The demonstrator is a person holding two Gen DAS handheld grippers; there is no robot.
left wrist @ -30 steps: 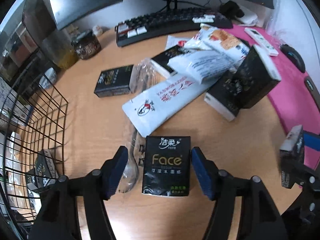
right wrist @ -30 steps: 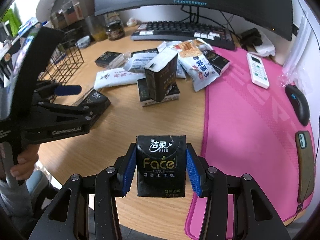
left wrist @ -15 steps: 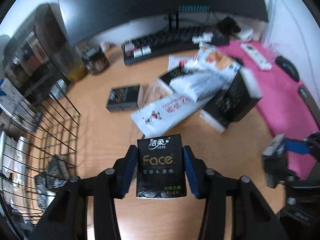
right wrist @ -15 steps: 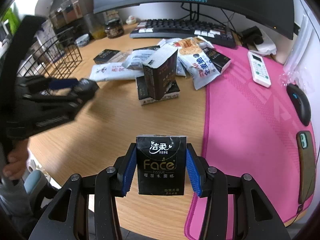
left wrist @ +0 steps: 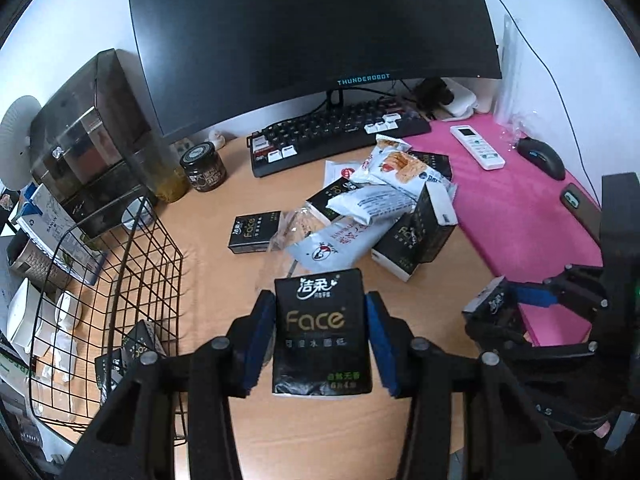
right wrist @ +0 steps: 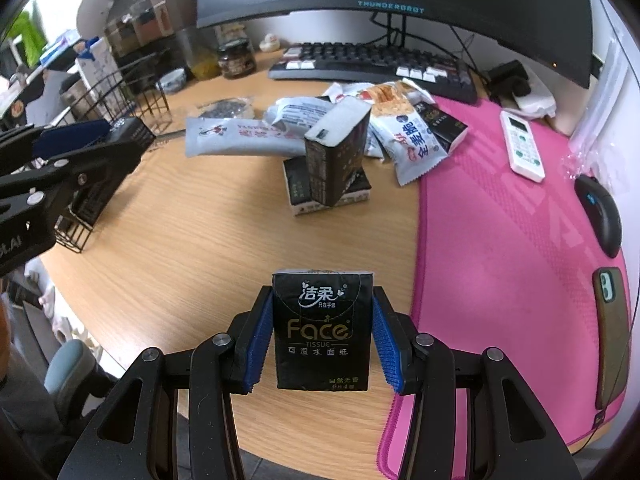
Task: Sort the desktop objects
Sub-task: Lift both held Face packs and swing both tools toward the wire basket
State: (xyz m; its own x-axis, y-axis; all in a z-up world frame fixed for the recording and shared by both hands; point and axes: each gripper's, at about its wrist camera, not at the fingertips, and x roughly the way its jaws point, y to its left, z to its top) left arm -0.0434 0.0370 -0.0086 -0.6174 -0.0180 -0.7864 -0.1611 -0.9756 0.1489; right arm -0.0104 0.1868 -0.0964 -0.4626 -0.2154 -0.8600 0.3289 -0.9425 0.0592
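My left gripper is shut on a black Face tissue pack and holds it above the wooden desk, beside the black wire basket, which holds other black packs. My right gripper is shut on another black Face tissue pack, held over the desk's front edge; it also shows at the right of the left wrist view. A heap of tissue packs and snack bags lies mid-desk. The left gripper shows at the left of the right wrist view.
A keyboard and monitor stand at the back. A pink mat on the right carries a remote, a mouse and a phone. A jar and storage boxes stand back left.
My left gripper closed on the tissue pack that lay on the desk and lifted it, rising and tilting up. The right gripper kept its pack and stayed nearly still.
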